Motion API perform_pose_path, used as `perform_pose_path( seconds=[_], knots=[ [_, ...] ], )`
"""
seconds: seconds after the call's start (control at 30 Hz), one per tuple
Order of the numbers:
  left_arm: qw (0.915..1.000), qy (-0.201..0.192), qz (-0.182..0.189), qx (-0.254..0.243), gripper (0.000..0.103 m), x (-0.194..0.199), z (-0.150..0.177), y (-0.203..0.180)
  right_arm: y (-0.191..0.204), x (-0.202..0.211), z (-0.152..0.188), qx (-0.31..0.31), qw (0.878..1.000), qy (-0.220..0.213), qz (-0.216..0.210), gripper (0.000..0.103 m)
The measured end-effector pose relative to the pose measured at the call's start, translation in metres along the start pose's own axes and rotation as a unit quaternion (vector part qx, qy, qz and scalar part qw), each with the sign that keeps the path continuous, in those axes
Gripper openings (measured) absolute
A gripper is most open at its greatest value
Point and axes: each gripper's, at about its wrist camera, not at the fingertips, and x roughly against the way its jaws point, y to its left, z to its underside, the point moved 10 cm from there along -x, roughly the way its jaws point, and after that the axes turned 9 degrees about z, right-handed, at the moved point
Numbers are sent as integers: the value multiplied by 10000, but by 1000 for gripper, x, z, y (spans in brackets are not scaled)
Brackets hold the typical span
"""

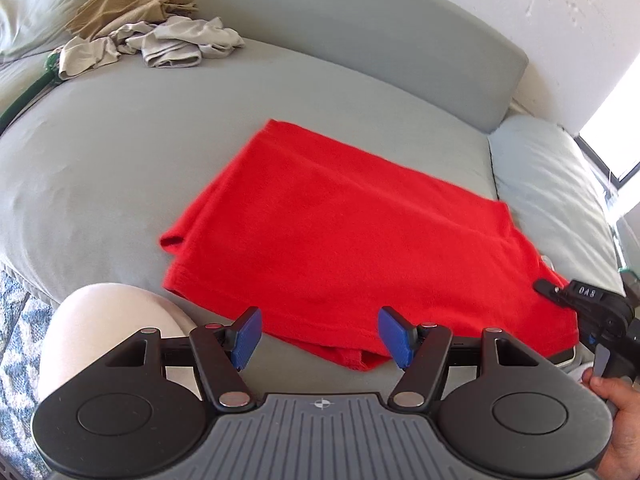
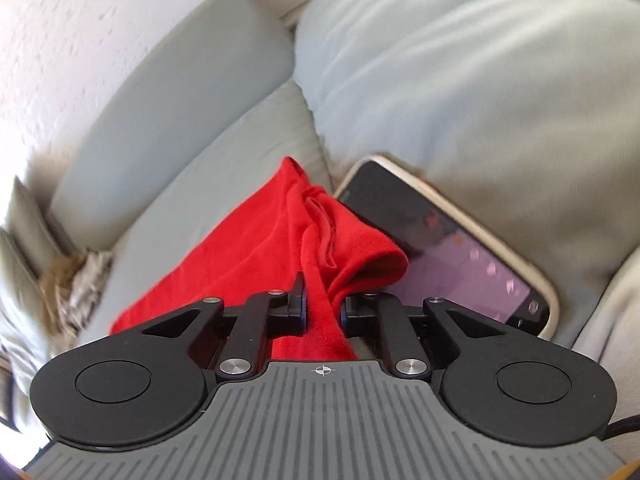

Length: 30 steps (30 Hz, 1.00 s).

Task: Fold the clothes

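A red garment [image 1: 340, 232] lies folded flat on the grey sofa seat [image 1: 120, 152]. My left gripper [image 1: 320, 336] stands open just above its near hem, blue pads [image 1: 248, 336] wide apart and holding nothing. My right gripper [image 2: 322, 306] is shut on a bunched edge of the red garment [image 2: 280, 240], which rises in folds between its fingers. In the left wrist view the right gripper [image 1: 560, 296] shows at the garment's right corner, with a hand [image 1: 616, 400] behind it.
A pile of beige and grey clothes [image 1: 160, 36] sits at the sofa's far left. A phone [image 2: 448, 248] in a cream case lies against the pale cushion [image 2: 480, 80] beside the garment. A knee [image 1: 108, 328] is at the lower left, over a patterned rug [image 1: 16, 340].
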Motion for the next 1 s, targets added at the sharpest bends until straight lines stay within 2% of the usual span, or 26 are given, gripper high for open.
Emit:
perform_pose_path(
  seconds=[0.07, 0.17, 0.27, 0.37, 0.47, 0.53, 0.7, 0.73, 0.8, 1.0],
  knots=[
    [9998, -117, 2, 136, 63, 6, -7, 12, 16, 9, -2, 640, 9976, -122, 242, 13],
    [9985, -368, -28, 398, 63, 17, -19, 36, 63, 22, 1, 1617, 9854, -389, 364, 12],
    [9957, -622, -141, 673, 63, 30, -30, 62, 113, 36, 5, 2572, 9631, -664, 443, 12],
    [9921, -817, -269, 910, 63, 46, -40, 89, 167, 50, 14, 3490, 9312, -948, 450, 12],
    [9878, -954, -410, 1159, 64, 62, -45, 115, 230, 59, 50, 4144, 9040, -1047, 69, 12],
    [9850, -987, -474, 1331, 64, 68, -44, 130, 266, 55, 85, 4458, 8910, -835, -191, 12],
    [9806, -974, -523, 1622, 64, 76, -38, 155, 301, 22, 173, 5190, 8538, -236, -338, 12],
    [9803, -969, -513, 1642, 64, 76, -36, 156, 303, 19, 181, 5226, 8517, -184, -325, 12],
    [9799, -960, -489, 1680, 64, 77, -34, 159, 302, 18, 186, 5159, 8561, -161, -271, 12],
    [9802, -903, -344, 1730, 64, 69, -36, 157, 313, 31, 146, 4227, 9050, -119, -473, 12]
  ],
)
